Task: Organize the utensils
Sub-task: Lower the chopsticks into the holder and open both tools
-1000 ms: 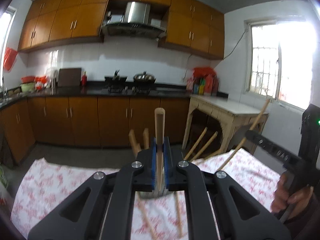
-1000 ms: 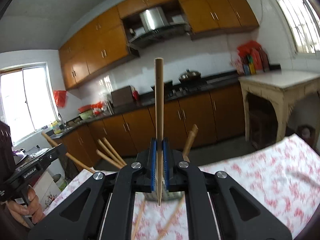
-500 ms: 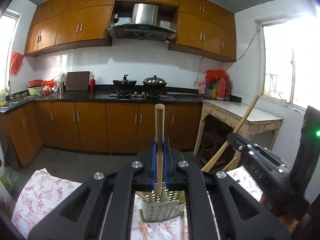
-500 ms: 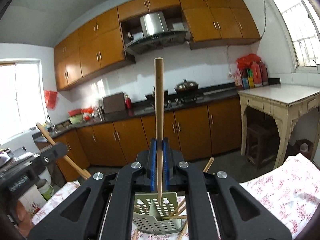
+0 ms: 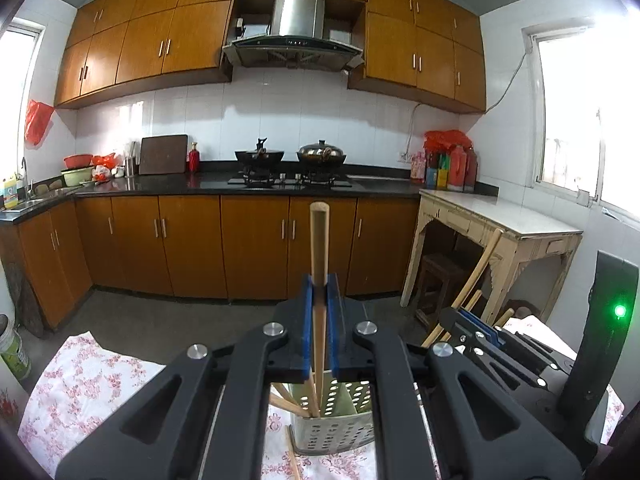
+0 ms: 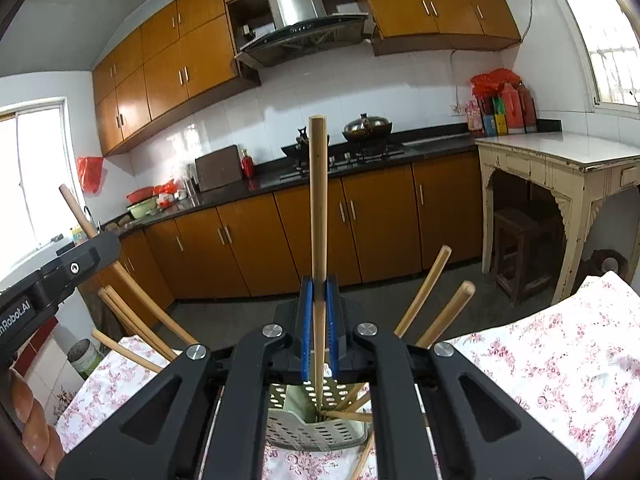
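Observation:
My left gripper is shut on a wooden chopstick held upright, with its lower end inside the perforated pale utensil holder just below the jaws. My right gripper is shut on a second upright chopstick, whose tip dips into the same holder. Several chopsticks lean out of that holder. The two tools sit close together. The right gripper shows at the right of the left wrist view, and the left gripper shows at the left of the right wrist view.
The holder stands on a table with a floral cloth. Loose chopsticks lie on the cloth beside the holder. A person's hand grips the left tool. Beyond the table are brown cabinets and a cream side table.
Both grippers moved toward the holder and sank a little, each still gripping its chopstick. The holder now sits directly under the jaws, and the two tools are closer together.

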`<state>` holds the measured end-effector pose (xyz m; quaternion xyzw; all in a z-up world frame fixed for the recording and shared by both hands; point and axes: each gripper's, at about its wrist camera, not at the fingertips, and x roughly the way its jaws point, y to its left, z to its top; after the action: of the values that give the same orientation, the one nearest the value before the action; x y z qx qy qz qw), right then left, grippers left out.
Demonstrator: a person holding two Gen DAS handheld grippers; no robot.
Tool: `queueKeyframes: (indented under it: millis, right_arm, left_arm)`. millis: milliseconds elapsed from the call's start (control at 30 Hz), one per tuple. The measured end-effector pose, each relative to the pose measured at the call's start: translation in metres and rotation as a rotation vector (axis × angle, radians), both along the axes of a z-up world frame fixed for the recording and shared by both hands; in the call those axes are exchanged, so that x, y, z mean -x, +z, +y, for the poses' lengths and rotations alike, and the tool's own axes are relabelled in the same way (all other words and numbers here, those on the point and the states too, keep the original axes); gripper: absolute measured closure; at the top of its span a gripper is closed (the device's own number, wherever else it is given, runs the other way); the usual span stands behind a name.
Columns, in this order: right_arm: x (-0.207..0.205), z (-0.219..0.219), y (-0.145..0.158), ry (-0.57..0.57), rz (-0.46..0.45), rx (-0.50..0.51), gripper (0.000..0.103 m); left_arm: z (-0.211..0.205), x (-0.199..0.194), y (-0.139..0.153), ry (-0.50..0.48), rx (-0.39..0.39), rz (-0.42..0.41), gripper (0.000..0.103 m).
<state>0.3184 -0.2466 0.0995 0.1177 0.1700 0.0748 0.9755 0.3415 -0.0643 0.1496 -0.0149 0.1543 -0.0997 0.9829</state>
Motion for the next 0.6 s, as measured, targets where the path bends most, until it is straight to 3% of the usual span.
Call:
queueKeyframes:
  millis: [600]
  right_arm:
    - [-0.009, 0.001, 0.000, -0.039, -0.026, 0.029, 0.096]
  left_arm:
    - [0.003, -0.014, -0.009, 0.010, 0.027, -0.001, 0.095]
